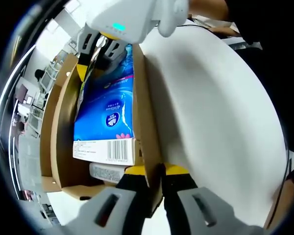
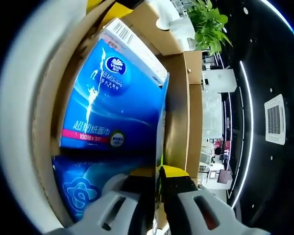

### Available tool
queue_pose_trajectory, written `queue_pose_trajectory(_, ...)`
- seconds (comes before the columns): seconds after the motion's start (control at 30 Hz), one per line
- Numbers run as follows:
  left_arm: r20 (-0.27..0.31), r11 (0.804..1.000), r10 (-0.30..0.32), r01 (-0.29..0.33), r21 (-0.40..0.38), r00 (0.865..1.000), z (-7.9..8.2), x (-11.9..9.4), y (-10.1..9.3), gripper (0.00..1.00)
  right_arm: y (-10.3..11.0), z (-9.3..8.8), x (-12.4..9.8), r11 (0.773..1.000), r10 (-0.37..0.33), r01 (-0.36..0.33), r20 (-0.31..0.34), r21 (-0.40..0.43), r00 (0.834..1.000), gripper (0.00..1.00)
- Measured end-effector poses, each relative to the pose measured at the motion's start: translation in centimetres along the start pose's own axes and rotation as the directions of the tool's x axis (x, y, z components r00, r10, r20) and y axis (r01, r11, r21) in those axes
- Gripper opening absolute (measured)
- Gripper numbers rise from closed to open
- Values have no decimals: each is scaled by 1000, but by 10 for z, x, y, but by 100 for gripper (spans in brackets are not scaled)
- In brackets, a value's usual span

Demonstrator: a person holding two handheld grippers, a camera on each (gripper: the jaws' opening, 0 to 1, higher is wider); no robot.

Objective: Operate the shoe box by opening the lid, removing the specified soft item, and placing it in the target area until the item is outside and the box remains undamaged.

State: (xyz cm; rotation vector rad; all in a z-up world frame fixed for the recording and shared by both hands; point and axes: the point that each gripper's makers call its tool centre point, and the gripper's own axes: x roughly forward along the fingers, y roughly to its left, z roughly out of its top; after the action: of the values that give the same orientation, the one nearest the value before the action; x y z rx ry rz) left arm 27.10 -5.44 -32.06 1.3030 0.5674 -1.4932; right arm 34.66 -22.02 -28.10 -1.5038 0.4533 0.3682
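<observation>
Blue tissue pack (image 1: 105, 115) lies inside open cardboard shoe box (image 1: 56, 127), barcode end toward left gripper. Left gripper (image 1: 154, 171) low in left gripper view, jaws narrow, pinching box side wall btwn yellow tips. Box sits on white table (image 1: 220, 122).

Right gripper (image 2: 157, 172): jaws nearly closed on edge of pack (image 2: 112, 107), poss. w/ box wall too — hard to tell. Second blue wrapper (image 2: 83, 188) below it. Potted plant (image 2: 210, 24) beyond box.

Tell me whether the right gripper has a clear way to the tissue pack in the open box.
Probably yes. The box is open and nothing covers the tissue pack. The right gripper is already at the pack's edge, its jaws close together along the pack's side by the box wall. Whether they actually pinch the pack can't be told.
</observation>
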Motion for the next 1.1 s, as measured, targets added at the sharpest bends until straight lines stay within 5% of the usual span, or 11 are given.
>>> queue_pose_trajectory(1.1,-12,1000,2,-2,2,1000,-1,0,0,8,-2,-1,2,1000,-5,5,-12,-31,1000,1)
